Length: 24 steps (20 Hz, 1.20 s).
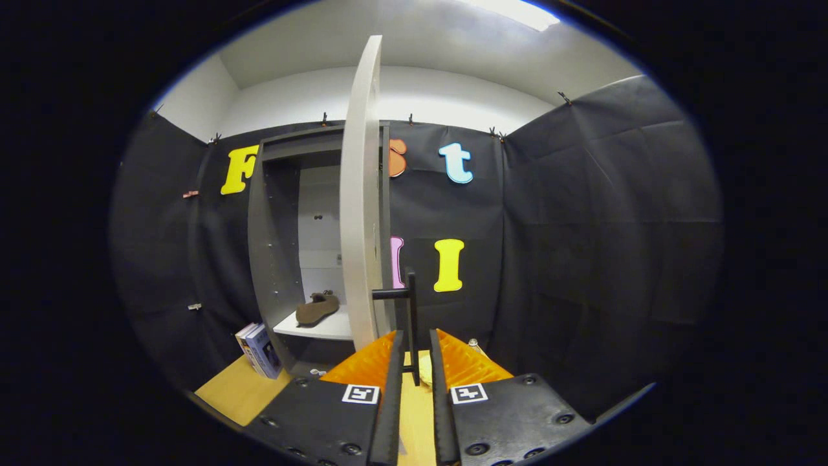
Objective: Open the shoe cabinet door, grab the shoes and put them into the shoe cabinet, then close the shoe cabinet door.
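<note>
The grey shoe cabinet point(266, 246) stands open against the black cloth wall. Its pale door point(359, 213) is swung out and seen edge-on, just ahead of my fingers. A brown shoe point(317, 309) lies on the white shelf point(326, 330) inside the cabinet, left of the door. The door's thin black bar handle point(412, 310) hangs upright between my fingers. My gripper point(416, 333) is narrowed around that handle, with a small gap showing on each side of the bar, so neither finger presses on it.
A couple of upright boxes or books point(259, 349) lean at the cabinet's lower left corner on the yellow floor point(236, 391). Black cloth walls close in on the left and right. A small pale object lies on the floor beyond my right finger.
</note>
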Motion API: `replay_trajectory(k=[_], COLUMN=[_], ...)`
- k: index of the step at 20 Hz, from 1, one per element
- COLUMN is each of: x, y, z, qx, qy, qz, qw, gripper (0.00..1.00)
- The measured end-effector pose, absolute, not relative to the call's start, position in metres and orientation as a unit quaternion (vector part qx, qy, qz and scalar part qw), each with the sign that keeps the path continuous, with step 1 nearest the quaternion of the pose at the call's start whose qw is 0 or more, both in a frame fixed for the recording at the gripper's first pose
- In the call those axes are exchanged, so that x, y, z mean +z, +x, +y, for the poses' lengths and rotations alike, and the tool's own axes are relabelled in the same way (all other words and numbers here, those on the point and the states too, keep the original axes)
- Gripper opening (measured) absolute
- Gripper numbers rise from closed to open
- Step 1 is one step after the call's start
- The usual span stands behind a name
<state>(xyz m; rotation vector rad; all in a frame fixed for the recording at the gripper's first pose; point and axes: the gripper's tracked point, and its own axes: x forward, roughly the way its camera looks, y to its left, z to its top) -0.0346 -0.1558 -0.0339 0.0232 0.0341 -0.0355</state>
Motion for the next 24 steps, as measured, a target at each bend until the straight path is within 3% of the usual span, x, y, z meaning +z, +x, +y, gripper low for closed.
replay_trajectory(k=[2,4,8,12,18,24], x=[-0.028,-0.021,-0.031,-0.090,-0.241,-0.380], y=[-0.044,-0.051,-0.072,-0.071,-0.063,-0.048], z=[-0.152,-0.135,-0.084,-0.034,0.034,0.079], qx=[-0.018,0.005,0.072,0.108,0.116,0.125], qy=[-0.010,-0.017,0.016,0.047,0.092,0.078], qz=[0.016,0.012,0.033,0.104,0.265,0.374], qw=[1.000,1.000,0.997,0.988,0.953,0.916], gripper=[0.36,0.42,0.73,0.97,0.99,0.99])
